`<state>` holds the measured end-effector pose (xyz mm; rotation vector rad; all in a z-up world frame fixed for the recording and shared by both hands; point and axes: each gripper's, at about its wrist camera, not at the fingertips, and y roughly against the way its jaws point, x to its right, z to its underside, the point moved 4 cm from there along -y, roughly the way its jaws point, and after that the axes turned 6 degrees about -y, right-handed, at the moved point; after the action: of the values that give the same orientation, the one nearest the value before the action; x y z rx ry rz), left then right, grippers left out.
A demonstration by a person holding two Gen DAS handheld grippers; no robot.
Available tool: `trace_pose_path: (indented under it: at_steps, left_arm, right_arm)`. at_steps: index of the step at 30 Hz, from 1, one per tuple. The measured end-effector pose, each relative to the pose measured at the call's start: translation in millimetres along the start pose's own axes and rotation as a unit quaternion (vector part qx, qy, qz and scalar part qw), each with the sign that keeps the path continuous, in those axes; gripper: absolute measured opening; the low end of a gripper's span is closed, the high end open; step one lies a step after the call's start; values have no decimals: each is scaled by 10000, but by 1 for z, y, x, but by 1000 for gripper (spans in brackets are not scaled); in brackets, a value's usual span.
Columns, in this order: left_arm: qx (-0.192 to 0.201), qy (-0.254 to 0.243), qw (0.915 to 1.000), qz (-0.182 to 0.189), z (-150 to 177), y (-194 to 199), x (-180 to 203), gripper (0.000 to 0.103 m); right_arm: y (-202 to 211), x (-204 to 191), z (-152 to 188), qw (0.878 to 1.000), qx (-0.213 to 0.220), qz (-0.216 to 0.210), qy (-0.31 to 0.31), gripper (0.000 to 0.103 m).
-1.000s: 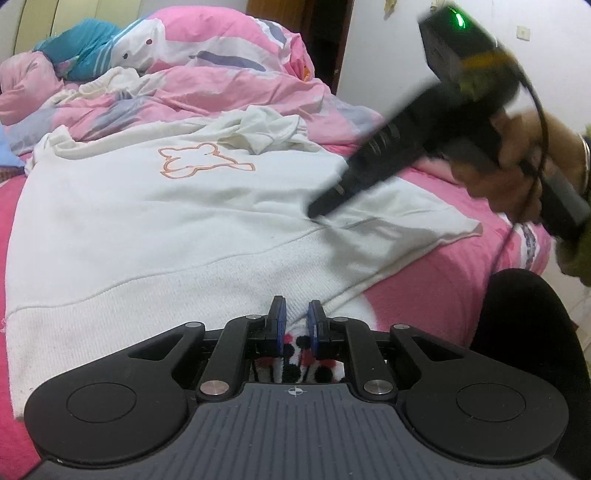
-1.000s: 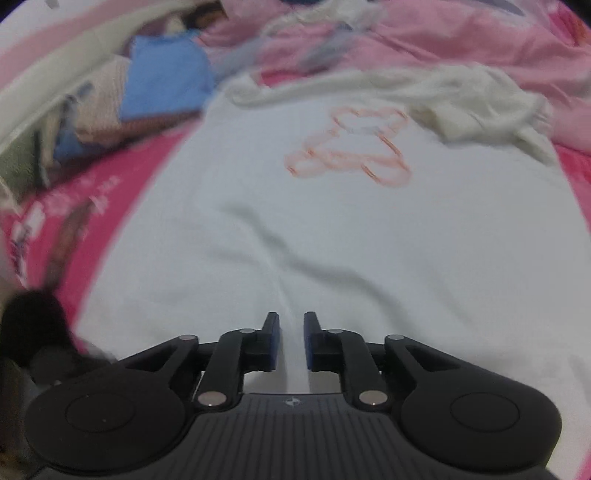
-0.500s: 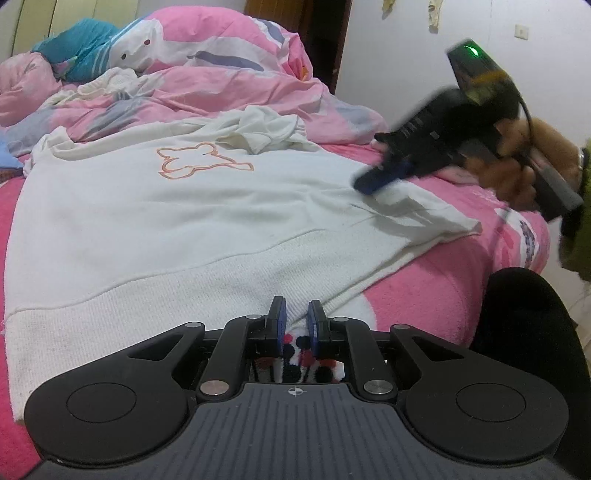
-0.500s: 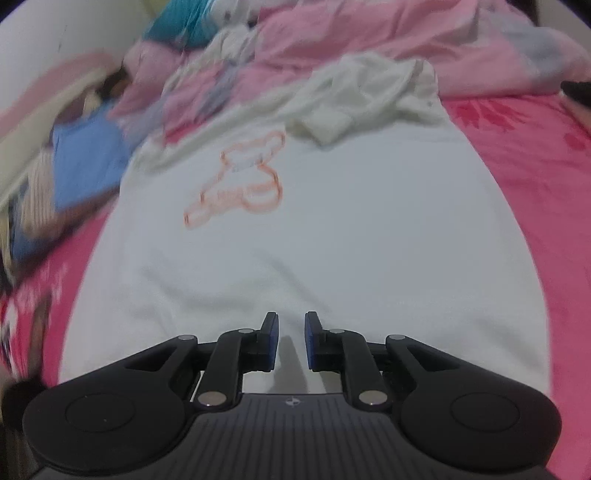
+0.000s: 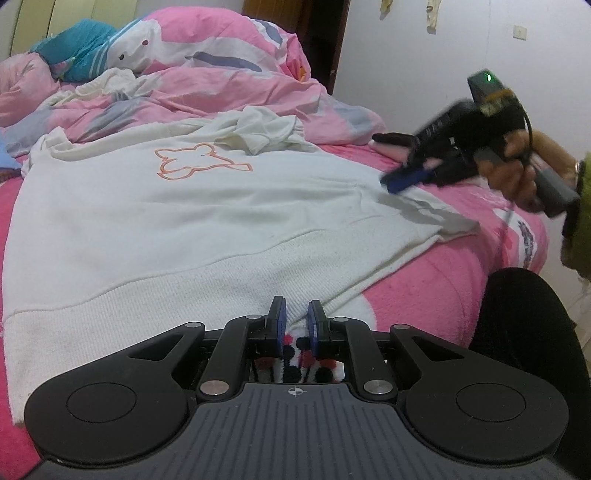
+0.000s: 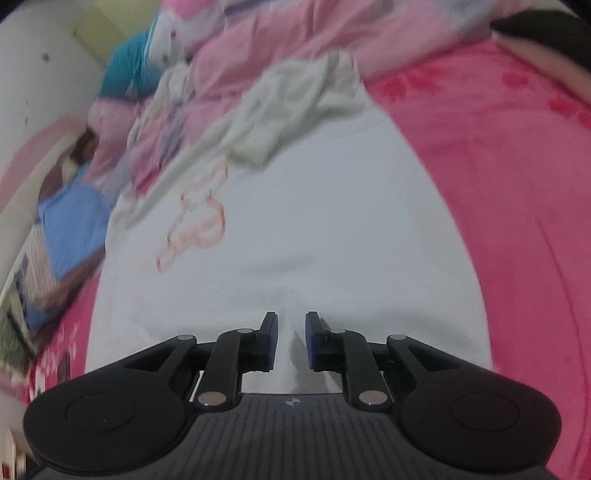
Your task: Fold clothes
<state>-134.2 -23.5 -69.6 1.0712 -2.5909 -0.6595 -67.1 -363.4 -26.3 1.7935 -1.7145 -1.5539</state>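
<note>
Left gripper (image 5: 295,314): jaws nearly together, pinching the white sweater's (image 5: 184,221) ribbed hem. Right gripper (image 6: 291,328): jaws narrowly parted, sweater fabric between them, grip uncertain.

A bed with a bright pink sheet (image 5: 436,291) carries everything here; its bare pink shows to the right of the jaws in both wrist views. Far ahead of the left jaws a rumpled pink quilt (image 5: 229,85) with white and grey-blue patches is heaped up, and a teal cloth (image 5: 79,51) lies at its far left end. A white wall (image 5: 443,44) with a small switch plate (image 5: 520,32) rises ahead to the right, beside a dark doorway (image 5: 325,40). In the right wrist view a blue cloth (image 6: 70,221) lies well off to the left of the jaws, blurred.
</note>
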Motion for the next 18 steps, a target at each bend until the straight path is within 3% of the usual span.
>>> trace_pose_path:
  at_steps: [1, 2, 4, 5, 9, 11, 14, 18]
  left_arm:
    - [0, 2, 10000, -4, 0, 0, 0, 12]
    - [1, 7, 10000, -10, 0, 0, 0, 12]
    - [10, 14, 10000, -10, -1, 0, 0, 12]
    - [22, 13, 10000, 2, -1, 0, 0, 12]
    - [76, 51, 9997, 212, -4, 9, -3, 12]
    - [98, 25, 9994, 324, -6, 18, -2, 12]
    - [221, -303, 9991, 198, -10, 37, 3, 12]
    - [155, -745, 9966, -313, -10, 46, 3, 12]
  right_arm:
    - [-6, 8, -3, 9998, 37, 173, -71, 15]
    - [-11, 18, -10, 9992, 180, 286, -197, 7]
    - [-14, 38, -26, 9953, 543, 307, -741, 1]
    - [-10, 45, -30, 9917, 715, 291, -1027, 3]
    - [17, 42, -16, 9878, 1046, 241, -1123, 8]
    - [25, 28, 8, 9920, 854, -143, -915, 8]
    - [37, 6, 44, 9943, 566, -694, -577, 9]
    - [34, -29, 82, 9928, 302, -1153, -139, 10]
